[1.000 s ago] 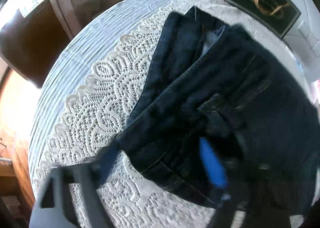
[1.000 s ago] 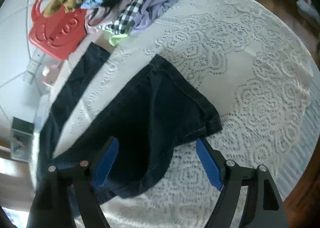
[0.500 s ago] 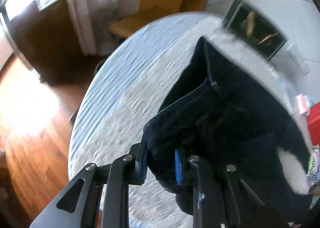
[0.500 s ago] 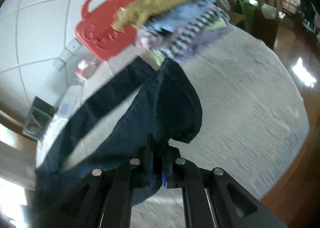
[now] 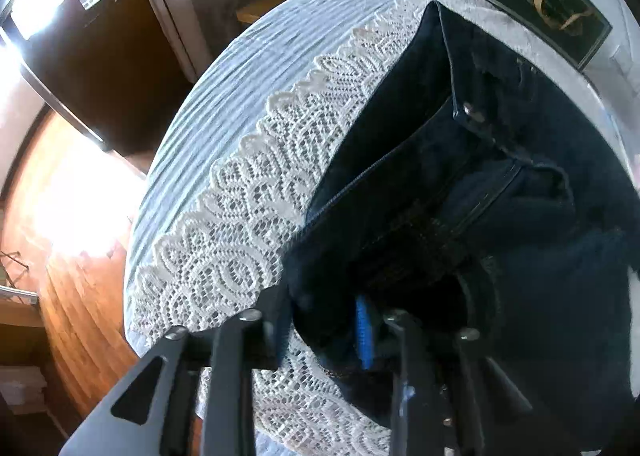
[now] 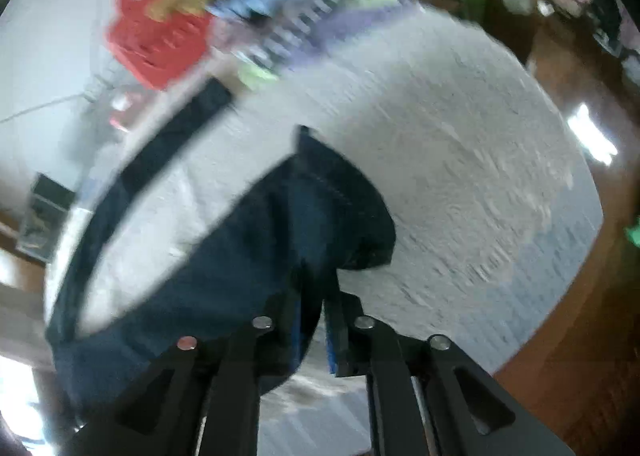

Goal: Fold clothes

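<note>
Dark blue jeans [image 5: 460, 184] lie on a round table with a white lace cloth [image 5: 248, 216]. In the left wrist view my left gripper [image 5: 324, 328] is shut on the waistband end of the jeans, which bunches up between the blue pads. In the right wrist view my right gripper [image 6: 316, 332] is shut on the hem of one jeans leg [image 6: 304, 216] and holds it lifted off the cloth. The other leg [image 6: 176, 136] lies flat toward the back. The right view is blurred.
A heap of mixed clothes [image 6: 304, 12] and a red basket [image 6: 156, 44] sit at the table's far side. A dark framed box [image 5: 548, 4] stands by the wall behind the jeans. The table edge [image 5: 168, 144] drops to a wooden floor [image 5: 64, 216].
Both grippers went from open around the denim to shut on it. Both then lifted their ends of the jeans off the cloth; the right one is still moving.
</note>
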Demonstrator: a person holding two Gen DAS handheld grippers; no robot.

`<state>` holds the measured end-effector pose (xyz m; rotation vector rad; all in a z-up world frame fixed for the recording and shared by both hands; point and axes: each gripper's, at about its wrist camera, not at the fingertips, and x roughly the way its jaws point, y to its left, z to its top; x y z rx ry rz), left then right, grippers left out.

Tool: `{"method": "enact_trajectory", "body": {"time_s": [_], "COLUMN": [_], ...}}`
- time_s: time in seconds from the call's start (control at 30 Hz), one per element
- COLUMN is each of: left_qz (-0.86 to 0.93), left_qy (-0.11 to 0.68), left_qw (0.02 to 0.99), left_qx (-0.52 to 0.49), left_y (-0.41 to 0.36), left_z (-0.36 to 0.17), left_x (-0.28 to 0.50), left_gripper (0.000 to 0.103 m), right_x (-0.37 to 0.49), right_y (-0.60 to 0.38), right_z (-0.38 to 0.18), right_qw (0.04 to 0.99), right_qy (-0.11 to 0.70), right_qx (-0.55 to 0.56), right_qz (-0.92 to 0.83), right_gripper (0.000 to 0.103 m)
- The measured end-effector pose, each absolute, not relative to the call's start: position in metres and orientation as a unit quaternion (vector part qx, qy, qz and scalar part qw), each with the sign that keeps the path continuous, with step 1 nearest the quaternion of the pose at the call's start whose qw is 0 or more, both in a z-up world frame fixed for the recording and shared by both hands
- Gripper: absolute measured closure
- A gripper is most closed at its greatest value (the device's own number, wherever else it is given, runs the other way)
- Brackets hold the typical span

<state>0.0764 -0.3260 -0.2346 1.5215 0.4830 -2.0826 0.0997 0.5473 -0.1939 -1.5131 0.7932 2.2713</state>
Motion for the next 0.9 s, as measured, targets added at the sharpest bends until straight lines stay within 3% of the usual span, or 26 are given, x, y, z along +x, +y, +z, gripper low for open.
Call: {"method": "enact_trajectory", "body": {"time_s": [0.03,0.1,0.13,0.2,0.47,0.63,0.73,0.77,0.8,0.87,0.9], "left_qz": [-0.766,-0.758,-0.754,-0.76,-0.821,-0.816,-0.753,-0.738,-0.742,-0.751,-0.757], "left_qy": [0.171,0.164,0.161,0.159,0.174,0.156,0.149,0.146,0.142,0.145,0.148], "left_qw": [0.256,0.256,0.256,0.263,0.194,0.132,0.141,0.138,0.13,0.117,0.112], "left_qx": [0.564,0.577,0.583,0.572,0.508,0.541,0.625,0.644,0.642,0.634,0.626], "left_y": [-0.326,-0.334,-0.338,-0.347,-0.337,-0.309,-0.304,-0.304,-0.304,-0.306,-0.31], "left_z": [-0.234,-0.228,-0.224,-0.205,-0.144,-0.182,-0.236,-0.248,-0.246,-0.234,-0.224], "left_x": [0.077,0.081,0.083,0.089,0.046,-0.014,-0.04,-0.044,-0.048,-0.059,-0.068], "left_gripper": [0.063,0.042,0.04,0.039,0.039,0.038,0.038,0.036,0.026,0.024,0.017], "right_x": [0.104,0.115,0.121,0.126,0.074,0.052,0.049,0.047,0.041,0.024,0.016], "right_y": [0.552,0.563,0.569,0.583,0.568,0.557,0.558,0.557,0.554,0.544,0.539], "right_z": [-0.202,-0.202,-0.196,-0.184,-0.182,-0.219,-0.224,-0.223,-0.217,-0.199,-0.19], "right_qw": [0.166,0.199,0.215,0.225,0.137,0.146,0.16,0.169,0.17,0.16,0.154], "right_qy": [0.272,0.263,0.257,0.261,0.282,0.287,0.283,0.276,0.266,0.246,0.236], "right_qx": [-0.543,-0.548,-0.542,-0.525,-0.51,-0.55,-0.565,-0.574,-0.576,-0.57,-0.567], "right_qz": [0.777,0.769,0.77,0.778,0.801,0.77,0.758,0.753,0.754,0.768,0.774], "right_gripper": [0.077,0.069,0.063,0.057,0.061,0.061,0.062,0.062,0.062,0.062,0.06]}}
